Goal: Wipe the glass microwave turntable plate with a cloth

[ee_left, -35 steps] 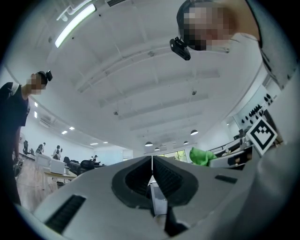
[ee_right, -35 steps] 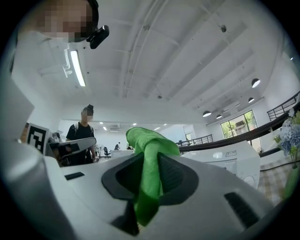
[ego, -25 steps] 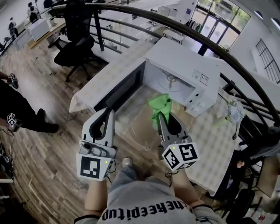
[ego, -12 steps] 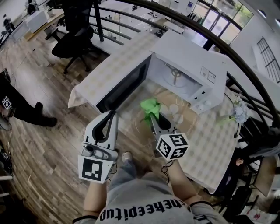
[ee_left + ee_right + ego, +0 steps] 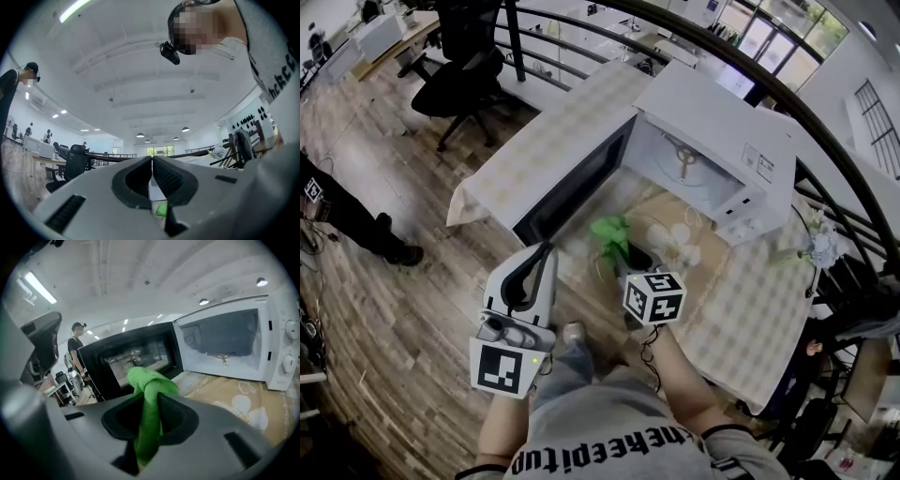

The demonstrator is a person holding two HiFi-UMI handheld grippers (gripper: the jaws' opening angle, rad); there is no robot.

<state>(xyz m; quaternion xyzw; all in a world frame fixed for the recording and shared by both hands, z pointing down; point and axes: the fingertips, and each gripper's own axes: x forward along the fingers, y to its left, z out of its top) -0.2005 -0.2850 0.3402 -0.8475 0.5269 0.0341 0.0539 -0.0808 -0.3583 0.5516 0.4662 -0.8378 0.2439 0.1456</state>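
From the head view, my right gripper was clamped on the green cloth, which stuck out ahead of the jaws and hung low over the table in front of the open microwave. The glass plate was hard to make out. I judged it to be the faint clear disc lying flat on the table, just under and a little to the left of the cloth, and not in the oven, whose floor showed only the bare spindle. My left gripper sat at the disc's left edge, near the swung-out door. The right hand was the nearer one, so I reckoned the wipe called for pressing the cloth straight down.

The left gripper view pointed up at the ceiling. Its jaws were pressed together with nothing between them, and only a sliver of green showed through the gap. It showed no plate.

The right gripper view showed what the head view could not. The cloth was pinched firmly between the pads in a folded wad, with the door and the oven cavity beyond. The glass lay below its sight.
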